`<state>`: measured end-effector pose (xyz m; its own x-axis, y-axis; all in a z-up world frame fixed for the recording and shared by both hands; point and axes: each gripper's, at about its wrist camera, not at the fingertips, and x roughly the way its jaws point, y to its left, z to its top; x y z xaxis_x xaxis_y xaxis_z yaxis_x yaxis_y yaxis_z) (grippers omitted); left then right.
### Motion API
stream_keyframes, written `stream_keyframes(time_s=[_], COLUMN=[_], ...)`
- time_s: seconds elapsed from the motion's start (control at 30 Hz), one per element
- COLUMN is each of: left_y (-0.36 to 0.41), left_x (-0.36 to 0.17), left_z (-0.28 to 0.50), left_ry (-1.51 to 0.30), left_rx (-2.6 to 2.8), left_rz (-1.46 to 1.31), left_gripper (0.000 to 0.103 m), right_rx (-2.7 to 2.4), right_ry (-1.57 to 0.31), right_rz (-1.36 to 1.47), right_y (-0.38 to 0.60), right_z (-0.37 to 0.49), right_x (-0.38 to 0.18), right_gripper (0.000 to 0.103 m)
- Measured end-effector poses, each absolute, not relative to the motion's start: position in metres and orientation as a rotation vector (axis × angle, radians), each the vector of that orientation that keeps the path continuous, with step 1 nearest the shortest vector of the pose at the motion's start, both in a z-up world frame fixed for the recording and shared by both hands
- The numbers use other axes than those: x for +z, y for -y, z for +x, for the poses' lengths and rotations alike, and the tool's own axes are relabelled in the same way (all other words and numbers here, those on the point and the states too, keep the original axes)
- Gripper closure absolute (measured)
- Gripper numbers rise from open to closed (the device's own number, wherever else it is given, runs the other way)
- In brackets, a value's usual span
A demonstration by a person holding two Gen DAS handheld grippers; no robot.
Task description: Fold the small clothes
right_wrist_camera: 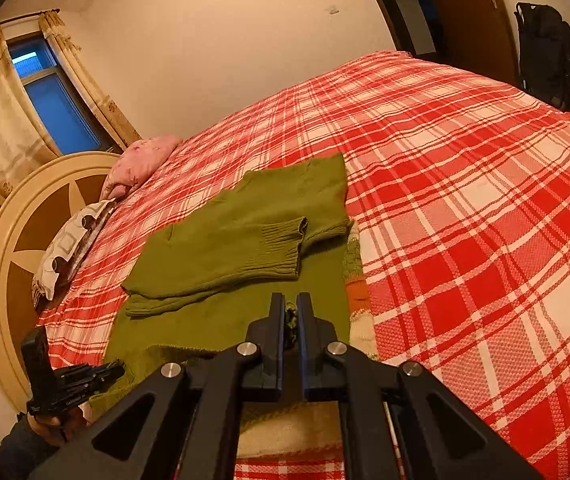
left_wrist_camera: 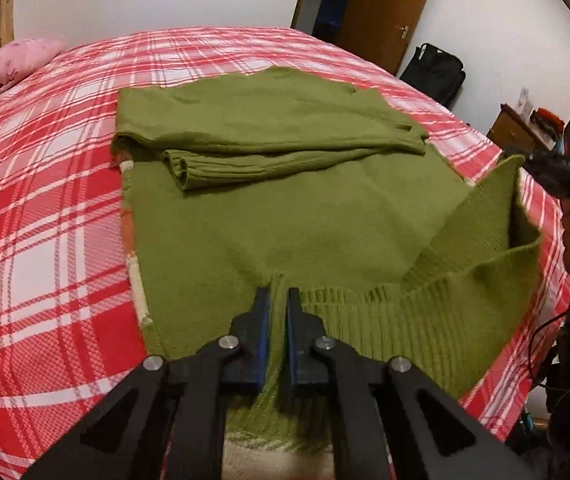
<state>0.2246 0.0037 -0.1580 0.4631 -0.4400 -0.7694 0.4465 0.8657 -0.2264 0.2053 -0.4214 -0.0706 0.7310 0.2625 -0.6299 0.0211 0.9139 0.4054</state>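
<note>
- The ribbed hem [left_wrist_camera: 349, 300] of a green sweater [left_wrist_camera: 285, 216] is seen pinched between the narrow blue-padded fingers [left_wrist_camera: 261, 336] of the left gripper [left_wrist_camera: 277, 300], at the lower centre of the left wrist view; the knit is drawn up into a ridge between the pads.
- In the right wrist view, a small bunch of green knit is clamped by the near-shut fingers [right_wrist_camera: 275, 324] of the right gripper [right_wrist_camera: 291, 308], low in the middle of the frame.
- The two pinches appear to be taken on the two ends of the bottom edge, presumably so that the lower half can be carried up and over in one even fold.
- The hem is seen lifted and slack at the right of the left wrist view, where the right gripper and the hand behind it are also caught at the frame edge.
- Both sleeves [right_wrist_camera: 253, 248] are shown already laid across the body, higher in each frame, so the garment is judged partly folded.
- The sweater is spread on a red-and-white plaid bedspread [left_wrist_camera: 45, 200], a flat, wide surface suited to the work.
- A pink pillow [right_wrist_camera: 141, 160] and a round headboard [right_wrist_camera: 9, 224] are visible at the left of the right wrist view.
</note>
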Motion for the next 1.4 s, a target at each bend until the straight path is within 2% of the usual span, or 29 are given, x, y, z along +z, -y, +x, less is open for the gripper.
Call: stream_keyframes(time_s=[0.17, 0.2, 0.23, 0.27, 0.47, 0.57, 0.63, 0.7, 0.8, 1.1, 1.4], left_y=[-0.027, -0.036, -0.044, -0.051, -0.055, -0.054, -0.056, -0.057, -0.058, -0.065, -0.062], left_x=[-0.142, -0.139, -0.138, -0.138, -0.151, -0.152, -0.151, -0.151, -0.149, -0.112, -0.081], left_z=[0.227, 0.229, 0.232, 0.233, 0.239, 0.238, 0.238, 0.238, 0.239, 0.263, 0.32], left_ry=[-0.88, -0.871, -0.865, -0.863, -0.896, -0.897, -0.896, -0.895, -0.892, -0.795, -0.714], left_rx=[-0.491, -0.477, -0.465, -0.456, -0.441, -0.438, -0.437, -0.439, -0.436, -0.407, -0.362], left_rz=[-0.085, -0.126, -0.169, -0.199, -0.228, -0.234, -0.243, -0.247, -0.237, -0.245, -0.24], left_gripper=[0.097, 0.097, 0.097, 0.097, 0.097, 0.097, 0.097, 0.097, 0.097, 0.097, 0.097], right_rx=[0.099, 0.089, 0.085, 0.082, 0.148, 0.161, 0.171, 0.196, 0.175, 0.123, 0.037], right_ry=[-0.744, -0.751, -0.763, -0.774, -0.838, -0.879, -0.914, -0.97, -0.996, -0.763, -0.669], right_rz=[0.424, 0.421, 0.42, 0.426, 0.308, 0.257, 0.234, 0.197, 0.105, 0.098, 0.084], right_y=[0.436, 0.439, 0.442, 0.445, 0.426, 0.415, 0.411, 0.405, 0.396, 0.404, 0.406], right_z=[0.208, 0.209, 0.211, 0.212, 0.229, 0.247, 0.258, 0.267, 0.268, 0.265, 0.318], right_x=[-0.074, -0.076, -0.079, -0.082, -0.097, -0.106, -0.114, -0.125, -0.133, -0.062, -0.029], right_gripper=[0.092, 0.076, 0.051, 0.042, 0.04, 0.045, 0.056, 0.058, 0.096, 0.099, 0.1])
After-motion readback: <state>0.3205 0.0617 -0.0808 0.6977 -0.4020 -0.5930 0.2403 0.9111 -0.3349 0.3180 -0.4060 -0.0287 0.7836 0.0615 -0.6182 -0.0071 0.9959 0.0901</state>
